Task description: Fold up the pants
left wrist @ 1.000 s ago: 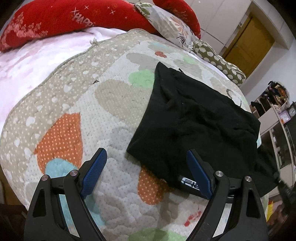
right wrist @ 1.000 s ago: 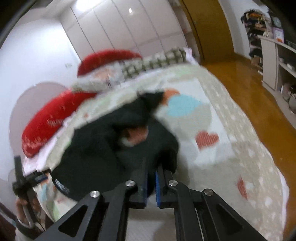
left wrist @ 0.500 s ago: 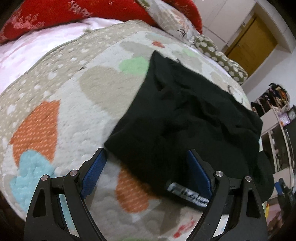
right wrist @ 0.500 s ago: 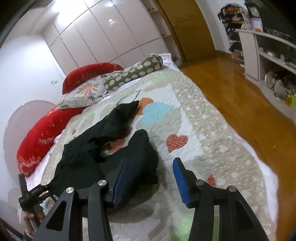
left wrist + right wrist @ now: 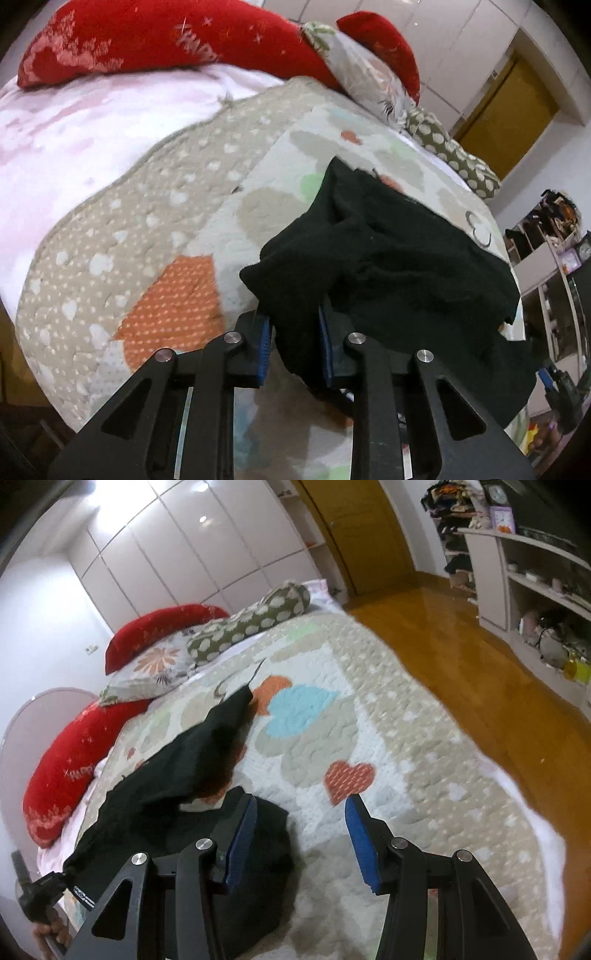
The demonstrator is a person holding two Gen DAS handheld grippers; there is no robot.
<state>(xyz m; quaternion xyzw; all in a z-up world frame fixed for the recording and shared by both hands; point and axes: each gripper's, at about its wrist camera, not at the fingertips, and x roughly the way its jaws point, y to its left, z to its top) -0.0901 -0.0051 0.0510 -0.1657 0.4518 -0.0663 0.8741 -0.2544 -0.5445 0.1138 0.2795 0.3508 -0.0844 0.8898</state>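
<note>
Black pants [image 5: 399,254] lie bunched on a quilted bedspread [image 5: 155,236] with heart patches. My left gripper [image 5: 295,332] is shut on a corner of the pants, with black fabric pinched between its blue pads. In the right wrist view the pants [image 5: 177,775] stretch from the bed's middle towards the left gripper [image 5: 40,890] at the lower left, and part of them is lifted. My right gripper [image 5: 301,834] is open and empty, with a folded part of the pants just left of its left finger [image 5: 240,845].
Red pillows [image 5: 147,40], a floral pillow [image 5: 155,672] and a dotted bolster [image 5: 251,620] lie at the head of the bed. A wooden floor [image 5: 461,646] and white shelves [image 5: 535,572] are to the right. A white wardrobe [image 5: 192,554] stands behind the bed.
My left gripper has closed on the pants' corner and lifted it. My right gripper let go of the pants, opened, and moved slightly forward over the bed.
</note>
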